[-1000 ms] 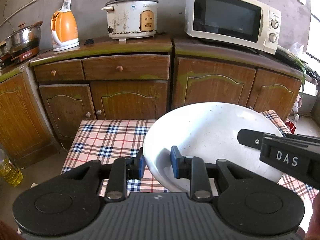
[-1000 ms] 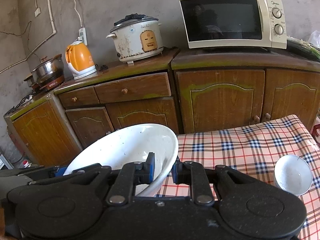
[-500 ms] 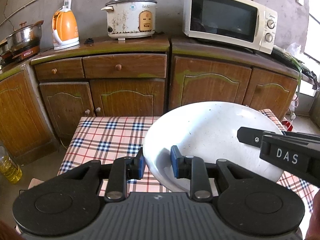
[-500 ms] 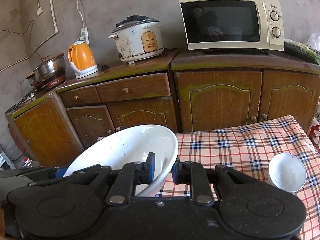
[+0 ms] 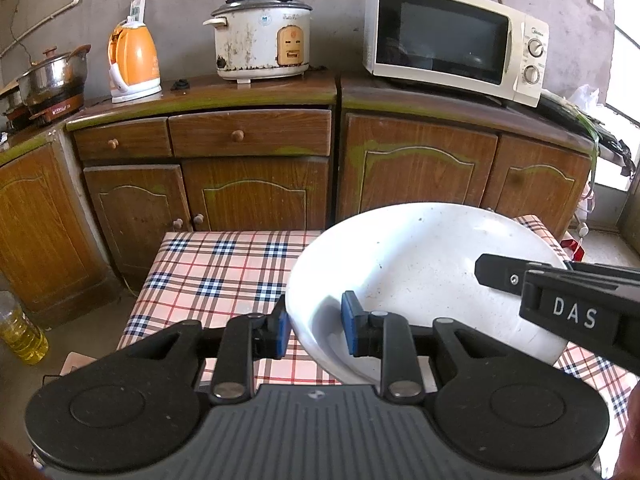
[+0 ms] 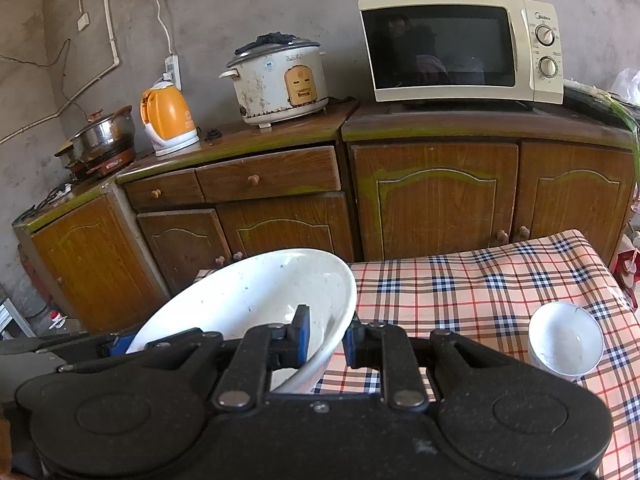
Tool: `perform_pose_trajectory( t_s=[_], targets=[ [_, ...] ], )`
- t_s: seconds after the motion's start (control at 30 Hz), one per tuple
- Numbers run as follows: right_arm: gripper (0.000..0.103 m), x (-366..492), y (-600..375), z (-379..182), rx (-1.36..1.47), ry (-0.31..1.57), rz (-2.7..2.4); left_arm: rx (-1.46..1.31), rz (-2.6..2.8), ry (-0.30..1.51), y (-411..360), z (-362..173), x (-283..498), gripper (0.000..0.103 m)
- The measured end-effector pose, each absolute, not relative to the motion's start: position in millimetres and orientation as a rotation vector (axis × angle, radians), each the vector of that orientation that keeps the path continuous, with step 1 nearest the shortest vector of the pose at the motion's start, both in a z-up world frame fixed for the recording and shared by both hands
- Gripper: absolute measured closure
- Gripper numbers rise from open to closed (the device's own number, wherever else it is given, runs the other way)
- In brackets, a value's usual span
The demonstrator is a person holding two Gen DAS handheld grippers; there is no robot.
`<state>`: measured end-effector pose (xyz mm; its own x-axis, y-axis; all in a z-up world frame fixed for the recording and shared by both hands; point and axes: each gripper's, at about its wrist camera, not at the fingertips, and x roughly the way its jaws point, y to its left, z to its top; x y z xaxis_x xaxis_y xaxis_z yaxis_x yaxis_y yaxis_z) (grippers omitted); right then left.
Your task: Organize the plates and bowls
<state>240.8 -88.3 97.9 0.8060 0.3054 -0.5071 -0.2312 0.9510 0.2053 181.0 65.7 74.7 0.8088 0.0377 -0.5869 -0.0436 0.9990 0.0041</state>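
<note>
A large white bowl (image 5: 420,272) is held between both grippers above the checked table (image 5: 224,272). My left gripper (image 5: 314,330) is shut on its left rim, one blue pad inside and one outside. My right gripper (image 6: 326,340) is shut on the opposite rim of the same large white bowl (image 6: 256,300), and its black body shows at the right of the left wrist view. A small white bowl (image 6: 566,338) stands upright on the table (image 6: 480,280) to the right of my right gripper.
Wooden cabinets (image 5: 256,184) stand just behind the table, with an orange kettle (image 5: 134,62), a rice cooker (image 5: 262,36) and a microwave (image 5: 456,42) on top. A steel pot (image 5: 52,76) sits far left. A bottle of oil (image 5: 20,332) stands on the floor at left.
Both grippers and the large bowl have drawn slightly back from the cabinets together; more tablecloth shows ahead. Both grips are unchanged.
</note>
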Motion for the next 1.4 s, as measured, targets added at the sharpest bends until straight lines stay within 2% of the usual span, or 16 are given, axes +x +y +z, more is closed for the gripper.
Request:
perform_pose_trajectory(
  t_s=[1.4],
  targets=[
    [0.08, 201.0, -96.7, 94.8, 0.139, 0.573, 0.286, -0.017, 0.03, 0.621, 62.2, 69.0, 147.4, 0.076]
  ],
)
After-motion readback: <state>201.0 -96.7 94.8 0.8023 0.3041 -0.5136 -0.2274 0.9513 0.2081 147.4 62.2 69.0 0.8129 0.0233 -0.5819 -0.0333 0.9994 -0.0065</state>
